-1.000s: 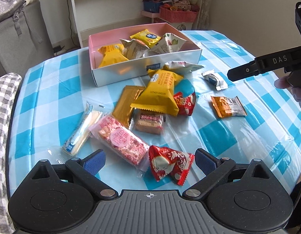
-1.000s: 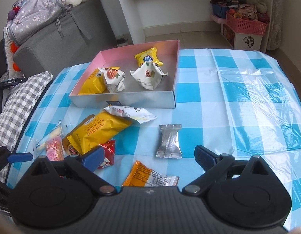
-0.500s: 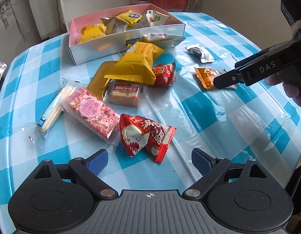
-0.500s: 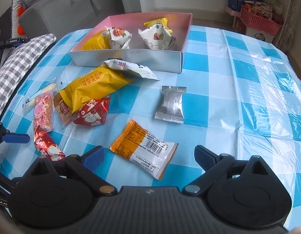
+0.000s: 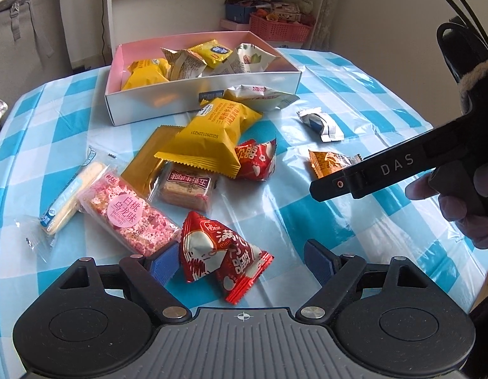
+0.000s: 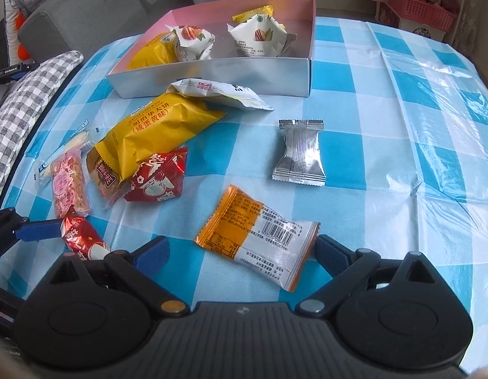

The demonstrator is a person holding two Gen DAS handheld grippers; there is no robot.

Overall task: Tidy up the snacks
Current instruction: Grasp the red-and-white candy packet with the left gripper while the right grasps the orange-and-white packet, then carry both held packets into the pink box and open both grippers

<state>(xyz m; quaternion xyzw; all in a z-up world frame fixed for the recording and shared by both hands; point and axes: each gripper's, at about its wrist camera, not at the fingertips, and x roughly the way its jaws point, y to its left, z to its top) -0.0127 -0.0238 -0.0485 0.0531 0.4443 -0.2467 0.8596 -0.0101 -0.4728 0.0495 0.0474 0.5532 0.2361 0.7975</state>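
Observation:
A pink-lined box [image 5: 143,104] [image 6: 218,77] holds several snack packets at the back of the checked table. Loose snacks lie in front of it. My left gripper [image 5: 240,262] is open, its fingers either side of a red triangular packet [image 5: 222,255] that lies on the cloth. My right gripper [image 6: 240,252] is open, its fingers either side of an orange and white packet [image 6: 256,237]; its right pad touches the packet's edge. The right gripper shows from the side in the left wrist view [image 5: 370,173].
Loose on the cloth: a big yellow packet [image 5: 212,132], a pink bar [image 5: 127,218], a silver packet [image 6: 299,154], a second red packet [image 6: 155,180], a white stick [image 5: 67,199]. A checked cushion [image 6: 19,120] lies at the table's left edge. Shelves stand behind.
Both grippers have come down and forward: the left onto the red triangular packet, the right onto the orange and white packet. Both stayed open.

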